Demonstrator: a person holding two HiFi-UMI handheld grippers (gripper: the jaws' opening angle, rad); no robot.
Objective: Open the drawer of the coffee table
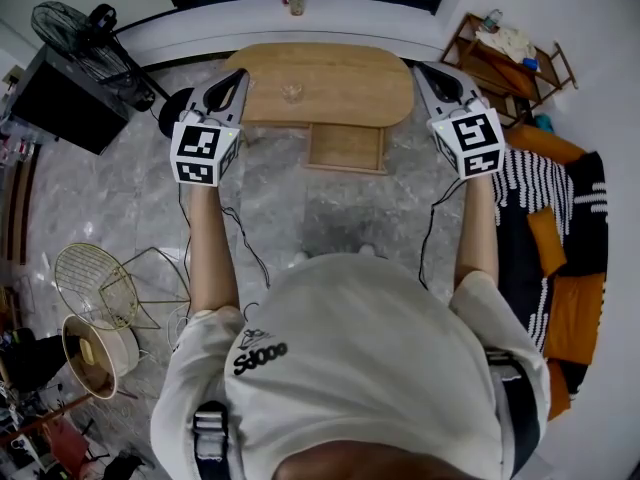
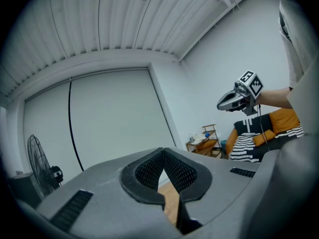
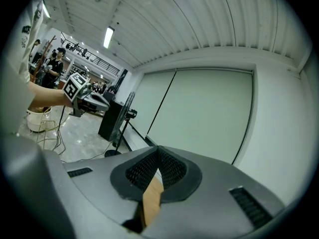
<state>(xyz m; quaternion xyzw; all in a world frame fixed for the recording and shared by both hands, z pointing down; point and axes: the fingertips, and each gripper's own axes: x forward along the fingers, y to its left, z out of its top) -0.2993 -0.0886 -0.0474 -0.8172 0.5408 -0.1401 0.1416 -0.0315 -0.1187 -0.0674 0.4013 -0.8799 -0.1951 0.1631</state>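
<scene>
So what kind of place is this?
Probably a living-room setup, maybe staged in a larger workspace: a wooden coffee table, a sofa with orange cushions, and a standing fan.

Oval wooden coffee table (image 1: 330,83), drawer (image 1: 346,148) open, left hand-held gripper (image 1: 241,74) and right hand-held gripper (image 1: 421,69) at its ends.

I count two tools in my hands: one left gripper (image 1: 238,78) and one right gripper (image 1: 422,70). At upper centre there is one coffee table (image 1: 345,73), with one drawer (image 1: 346,148) and one glass (image 1: 291,92). Upper left has one fan (image 1: 72,30); lower left has one wire basket (image 1: 95,283).
</scene>
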